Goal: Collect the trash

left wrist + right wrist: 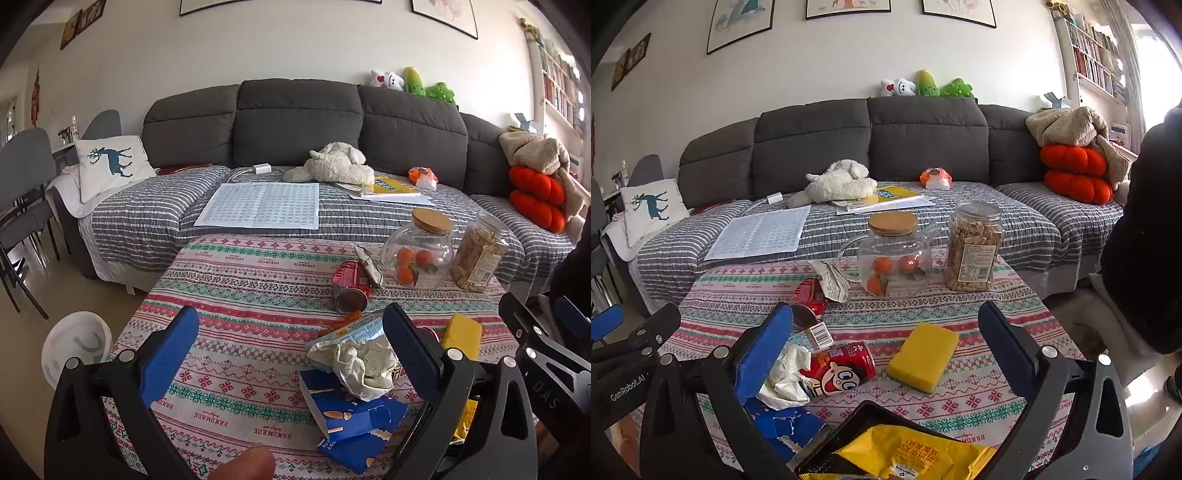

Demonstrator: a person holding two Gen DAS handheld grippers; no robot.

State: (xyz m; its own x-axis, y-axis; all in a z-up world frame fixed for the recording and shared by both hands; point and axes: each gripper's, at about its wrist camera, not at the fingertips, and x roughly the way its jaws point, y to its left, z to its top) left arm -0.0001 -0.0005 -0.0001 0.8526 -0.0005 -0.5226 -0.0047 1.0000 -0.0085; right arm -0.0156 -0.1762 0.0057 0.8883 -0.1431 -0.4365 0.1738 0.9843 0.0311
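My left gripper (pixel 291 350) is open above the patterned tablecloth (pixel 236 295). Just inside its right finger lie crumpled white paper (pixel 362 365), a torn blue box (pixel 354 424) and a pale blue carton (pixel 354 332). Beyond them a red can (pixel 351 288) lies on its side with a wrapper (pixel 369 266) on it. My right gripper (pixel 886 350) is also open. A red cartoon can (pixel 838 373) and a yellow sponge (pixel 923 358) lie between its fingers, untouched. The crumpled paper (pixel 786 376) sits by its left finger. A yellow packet (pixel 916 454) rests in a black container (pixel 849 417) below.
A glass teapot with oranges (pixel 894 266) and a snack jar (pixel 975 251) stand at the table's far side. The grey sofa (pixel 849 140) behind holds papers and a plush toy. A white round object (pixel 74 347) sits on the floor left. A person in dark clothes (pixel 1145 258) stands right.
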